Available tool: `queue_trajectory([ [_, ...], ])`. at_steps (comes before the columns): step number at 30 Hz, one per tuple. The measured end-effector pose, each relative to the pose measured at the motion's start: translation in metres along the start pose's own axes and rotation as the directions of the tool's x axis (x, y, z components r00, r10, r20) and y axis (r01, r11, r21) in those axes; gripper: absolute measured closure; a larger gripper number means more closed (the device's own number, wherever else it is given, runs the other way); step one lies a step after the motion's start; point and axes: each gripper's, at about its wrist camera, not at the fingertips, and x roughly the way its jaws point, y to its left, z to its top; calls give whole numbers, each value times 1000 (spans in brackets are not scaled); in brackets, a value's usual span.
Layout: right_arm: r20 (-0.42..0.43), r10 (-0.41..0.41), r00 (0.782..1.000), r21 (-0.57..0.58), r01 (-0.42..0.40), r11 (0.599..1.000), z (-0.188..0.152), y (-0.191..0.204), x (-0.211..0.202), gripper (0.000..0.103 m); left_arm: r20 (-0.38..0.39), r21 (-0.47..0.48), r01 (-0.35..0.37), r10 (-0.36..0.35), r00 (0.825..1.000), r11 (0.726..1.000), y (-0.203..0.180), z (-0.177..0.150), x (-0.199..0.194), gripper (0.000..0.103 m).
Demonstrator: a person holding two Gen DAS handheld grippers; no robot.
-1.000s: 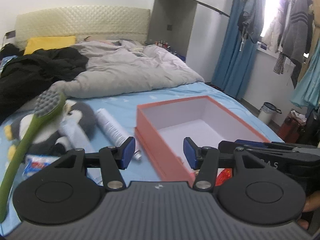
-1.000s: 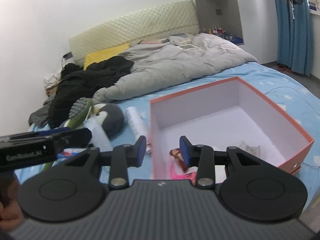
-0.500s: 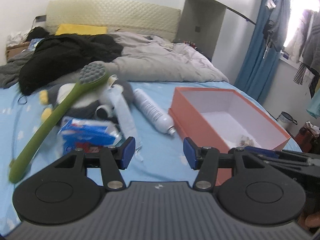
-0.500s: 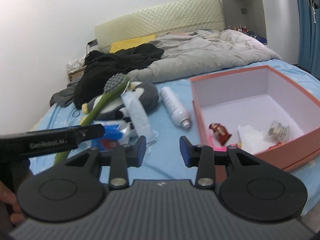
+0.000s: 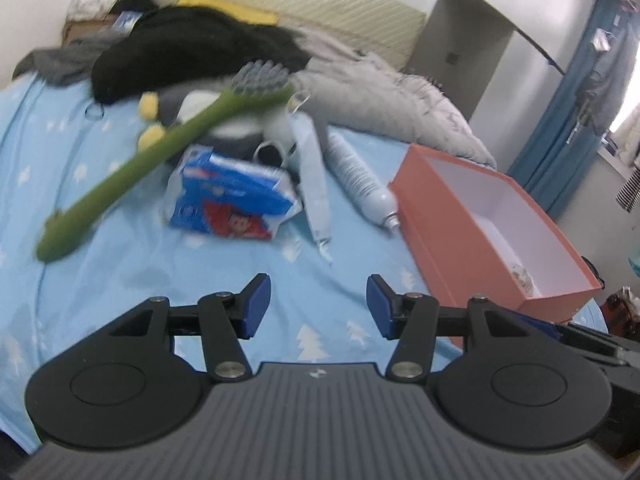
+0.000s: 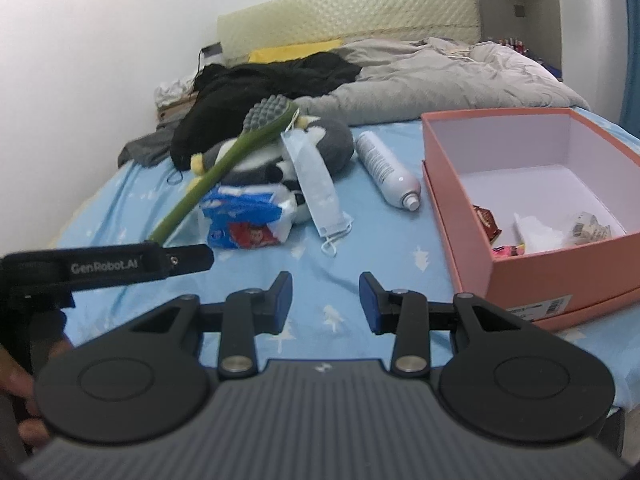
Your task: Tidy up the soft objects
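1. A bed point(image 6: 120, 208) with a light blue sheet printed with small white trees fills the room's middle.
2. At the bed's far end stands a padded cream headboard point(image 6: 348, 8) against a plain white wall point(image 6: 100, 20).
3. A crumpled grey duvet point(image 6: 460, 76) lies just below the headboard, beside a yellow pillow point(image 6: 296, 50).
4. Right of the headboard rises a grey cabinet point(image 5: 460, 32).
5. Further right, blue curtains point(image 5: 560, 120) hang by a bright window point(image 5: 628, 120).
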Motion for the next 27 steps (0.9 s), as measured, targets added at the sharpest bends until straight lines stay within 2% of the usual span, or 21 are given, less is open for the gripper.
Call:
queue_trajectory([
  [6,-35,-7,999,-38,5,999,-1,1,35,63,-41,-54,-10,8,999,998,16,4,36,44],
  [16,-69,-21,997,-111,13,994,9,3,105,63,-63,-177,-11,0,998,984,43,33,94,44],
  [25,-95,-32,995,-144,18,989,19,-2,170,63,-63,-299,40,-61,996,953,65,58,146,44],
  [27,-103,-25,994,-147,10,989,21,-4,183,63,-59,-277,47,-66,996,960,64,63,155,42],
])
